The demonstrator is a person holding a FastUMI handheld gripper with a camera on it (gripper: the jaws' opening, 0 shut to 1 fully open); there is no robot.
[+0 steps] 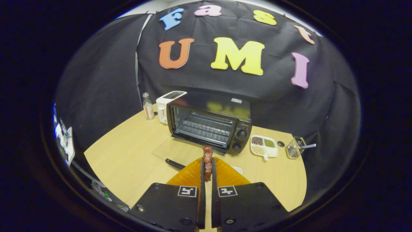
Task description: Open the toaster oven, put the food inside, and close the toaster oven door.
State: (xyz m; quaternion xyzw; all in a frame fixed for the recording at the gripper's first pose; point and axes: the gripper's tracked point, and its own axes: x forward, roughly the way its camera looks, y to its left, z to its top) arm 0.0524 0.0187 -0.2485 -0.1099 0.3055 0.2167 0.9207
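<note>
Both fingers [202, 170] of our gripper [208, 172] stand close together, pressing from either side on a strip of reddish-brown food [208, 161], perhaps a sausage or a piece of grilled meat; we cannot tell which. It stands upright between the tips, and its top end pokes up above them.

Just under the fingers we see the wooden table [128, 161]. A small white thing [238, 169] peeks out from behind the right finger, and we cannot tell what it is.

Just ahead of the fingers lies the toaster oven's glass door [175, 149], folded down flat onto the table, with its black handle [175, 164] at the near edge, just left of the fingers. Beyond the door we look into the toaster oven [209, 124] itself, a black box standing open, with a wire rack [206, 129] inside and two round knobs [241, 133] down its right side. The food sits in line with the oven's opening but still outside it, over the near end of the door.

To the right of the oven we find a white divided dish [264, 146] holding three kinds of grains or spices, then a small dark round thing [281, 144], then a wire basket [294, 148] with a utensil handle sticking out.

Behind the oven on its left stands a white toaster [169, 106], and left of that a small clear bottle [148, 108].
</note>
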